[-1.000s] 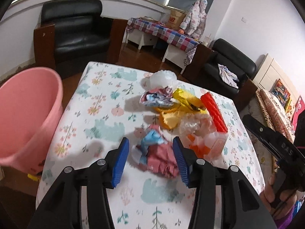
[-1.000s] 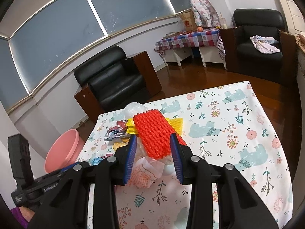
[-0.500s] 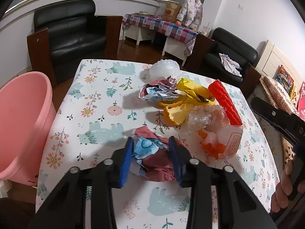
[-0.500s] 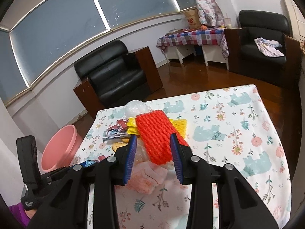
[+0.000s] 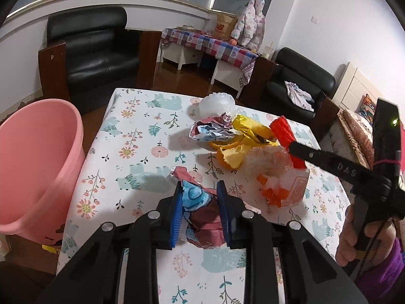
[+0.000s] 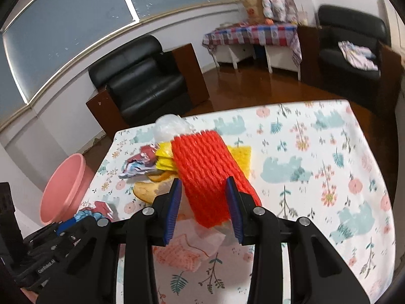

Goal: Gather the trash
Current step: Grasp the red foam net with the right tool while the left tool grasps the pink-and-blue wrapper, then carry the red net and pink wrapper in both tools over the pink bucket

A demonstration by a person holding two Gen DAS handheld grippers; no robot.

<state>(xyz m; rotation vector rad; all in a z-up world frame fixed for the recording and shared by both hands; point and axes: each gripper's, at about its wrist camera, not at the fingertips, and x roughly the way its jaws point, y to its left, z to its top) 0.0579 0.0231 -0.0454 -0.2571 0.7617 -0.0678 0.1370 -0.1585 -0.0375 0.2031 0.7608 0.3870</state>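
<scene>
My left gripper [image 5: 198, 215] is shut on a crumpled red and blue wrapper [image 5: 200, 212] at the near side of the table. A pink bucket [image 5: 35, 167] stands off the table's left edge. My right gripper [image 6: 203, 206] is shut on a red foam net [image 6: 207, 174] and holds it over the trash pile. The pile holds yellow paper [image 5: 249, 129], a crumpled printed wrapper [image 5: 212, 130], a clear plastic bag [image 5: 216, 103] and a pink packet [image 6: 187, 250]. The red net [image 5: 284, 131] and the right gripper also show in the left wrist view.
The table [image 5: 141, 149] wears a white cloth with floral and bear print. A black armchair [image 5: 93, 53] stands beyond the far edge. A second black armchair [image 5: 298, 83] and a side table with a checked cloth [image 5: 210, 48] stand at the back right.
My left gripper closed on the red and blue wrapper and lifted it slightly. My right gripper kept its hold on the red net and rose a little.
</scene>
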